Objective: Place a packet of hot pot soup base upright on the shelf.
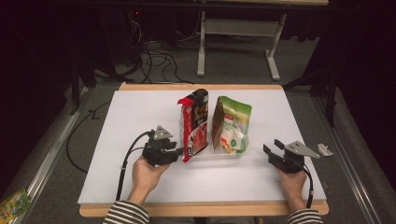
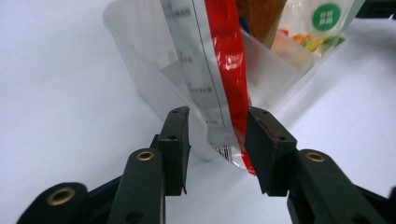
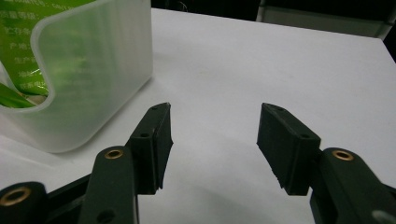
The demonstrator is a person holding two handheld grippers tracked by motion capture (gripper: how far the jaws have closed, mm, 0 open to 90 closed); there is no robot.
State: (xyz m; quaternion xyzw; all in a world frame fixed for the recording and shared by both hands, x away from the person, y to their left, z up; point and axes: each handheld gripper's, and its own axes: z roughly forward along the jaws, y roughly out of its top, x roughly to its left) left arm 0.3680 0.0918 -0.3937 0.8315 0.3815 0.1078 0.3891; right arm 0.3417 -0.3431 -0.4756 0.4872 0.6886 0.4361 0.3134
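Left gripper [image 2: 217, 149] is seen with its black jaws apart, set astride the lower edge of the red and white glossy foil snack pouch [image 2: 219, 84]; neither pad is seen pressing the film yet. From the high view, that left gripper [image 1: 175, 154] is held just beside the pouch's near corner.

White table covering [image 1: 140, 177]: flat and unobstructed around the work.

Translucent frosted plastic bin [image 2: 140, 60]: standing on the covering at the table's middle, holding both pouches upright. Its wall is thin and light, so it is judged likely to slide or tip if the pouch is dragged sideways.

Red and white pouch [image 1: 196, 123]: standing in the left part of the bin, leaning slightly, its near edge hanging past the bin's cut-away front.

Green and white foil pouch [image 1: 232, 126]: standing in the right part, close beside the red one without clear contact.

Right gripper [image 3: 214, 140]: jaws wide apart over bare covering, holding nothing, with the bin's rounded corner [image 3: 93, 70] near its left jaw. In the high view the right gripper [image 1: 273, 151] is well apart from the bin.

Recommendation: the jaws are to be closed squarely on the pouch's sealed edge, not on the bin wall, and the pouch is to be lifted straight up. The bin is best steadied by the right gripper. A slippery film is expected; a firm closure is advised.
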